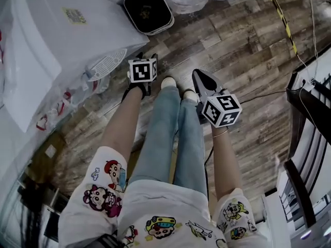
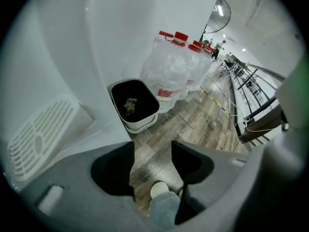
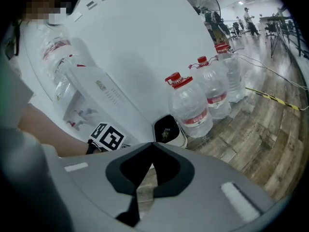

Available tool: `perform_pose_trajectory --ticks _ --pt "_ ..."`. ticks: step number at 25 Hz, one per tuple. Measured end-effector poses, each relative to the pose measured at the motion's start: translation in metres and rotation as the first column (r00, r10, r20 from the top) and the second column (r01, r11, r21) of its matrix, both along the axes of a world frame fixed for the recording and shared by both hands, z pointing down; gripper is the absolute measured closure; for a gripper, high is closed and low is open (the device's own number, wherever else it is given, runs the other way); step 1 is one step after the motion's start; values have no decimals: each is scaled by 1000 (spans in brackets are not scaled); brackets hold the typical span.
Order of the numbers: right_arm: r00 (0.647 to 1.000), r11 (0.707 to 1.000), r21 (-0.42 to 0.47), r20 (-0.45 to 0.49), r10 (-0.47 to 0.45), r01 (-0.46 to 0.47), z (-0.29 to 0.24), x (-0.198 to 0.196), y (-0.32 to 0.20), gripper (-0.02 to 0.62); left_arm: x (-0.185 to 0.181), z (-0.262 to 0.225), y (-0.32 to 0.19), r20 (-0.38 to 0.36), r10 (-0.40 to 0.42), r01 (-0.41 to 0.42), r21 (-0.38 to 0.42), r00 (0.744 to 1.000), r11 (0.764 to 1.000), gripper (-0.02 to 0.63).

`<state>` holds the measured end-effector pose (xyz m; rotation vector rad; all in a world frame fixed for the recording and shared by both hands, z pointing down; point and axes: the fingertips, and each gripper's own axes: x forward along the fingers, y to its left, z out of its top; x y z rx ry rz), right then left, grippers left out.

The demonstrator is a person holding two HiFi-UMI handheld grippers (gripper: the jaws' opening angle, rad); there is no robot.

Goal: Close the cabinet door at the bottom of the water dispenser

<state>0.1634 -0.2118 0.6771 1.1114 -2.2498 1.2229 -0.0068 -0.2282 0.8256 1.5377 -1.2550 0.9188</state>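
The water dispenser [image 1: 62,30] shows only from above in the head view, and the gripper bodies cut off its lower part in the other two views, so its bottom cabinet door cannot be made out. Just beside the dispenser, the left gripper [image 2: 153,148] stands wide open, with only floor [image 2: 193,120] and a shoe [image 2: 159,190] in its gap. Farther from the dispenser, the right gripper [image 3: 153,145] is closed tight on nothing.

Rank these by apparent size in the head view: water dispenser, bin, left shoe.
1. water dispenser, by far
2. bin
3. left shoe, only its toe showing
Nearness to the camera inflates the dispenser.
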Motion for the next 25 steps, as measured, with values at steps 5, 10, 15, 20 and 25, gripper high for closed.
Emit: perform_pose_trajectory --ticks 5,10,15,20,25 --pt "998 997 38 -1 -69 69 -42 4 8 584 24 -48 11 -44 -40 42 54 998 998 367" --pt "991 986 98 -8 -136 137 -92 12 18 584 52 -108 26 -120 -93 108 127 988 986 367" --pt "988 976 157 11 -155 151 -153 25 29 584 83 -181 48 -198 -91 133 209 976 969 367" --pt "979 946 264 36 -203 187 -234 34 32 583 100 -272 62 -273 -94 185 330 957 926 368" --pt "968 900 390 66 -240 197 -322 45 46 583 96 -383 83 -340 -91 257 483 936 837 370"
